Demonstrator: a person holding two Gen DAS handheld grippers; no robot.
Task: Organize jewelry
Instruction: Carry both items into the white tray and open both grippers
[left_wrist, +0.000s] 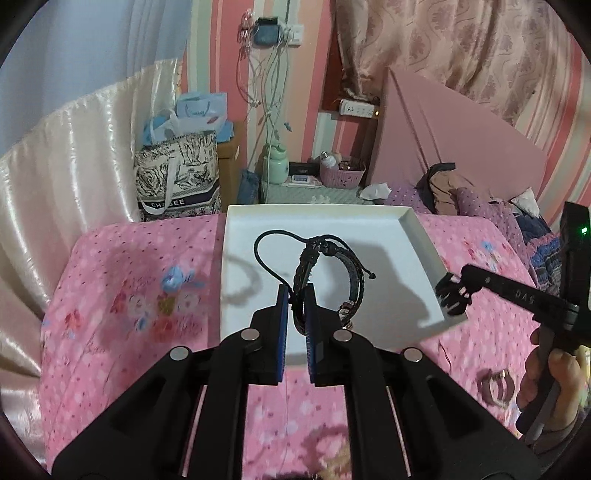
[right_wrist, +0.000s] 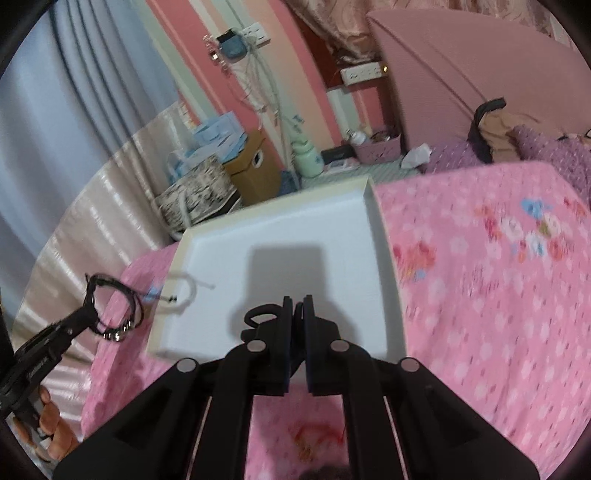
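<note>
My left gripper (left_wrist: 295, 293) is shut on a black braided bracelet (left_wrist: 321, 266), whose cord loop and metal beads hang over the white tray (left_wrist: 417, 236). The right wrist view shows that gripper (right_wrist: 90, 299) at the left with the bracelet (right_wrist: 122, 317) dangling beside the tray (right_wrist: 369, 206). My right gripper (right_wrist: 298, 302) is shut above the tray's near part, and a small black looped piece (right_wrist: 258, 314) sticks out by its left finger. What that piece is cannot be made out. In the left wrist view the right gripper (left_wrist: 450, 295) hovers at the tray's right corner.
The tray lies on a pink flowered bedspread (left_wrist: 129, 280). Some bangles (left_wrist: 496, 387) rest on the bed near the hand holding the right gripper. Bags (left_wrist: 177, 177), a nightstand with a basket (left_wrist: 341, 173) and a pink headboard (left_wrist: 443, 122) stand beyond the bed.
</note>
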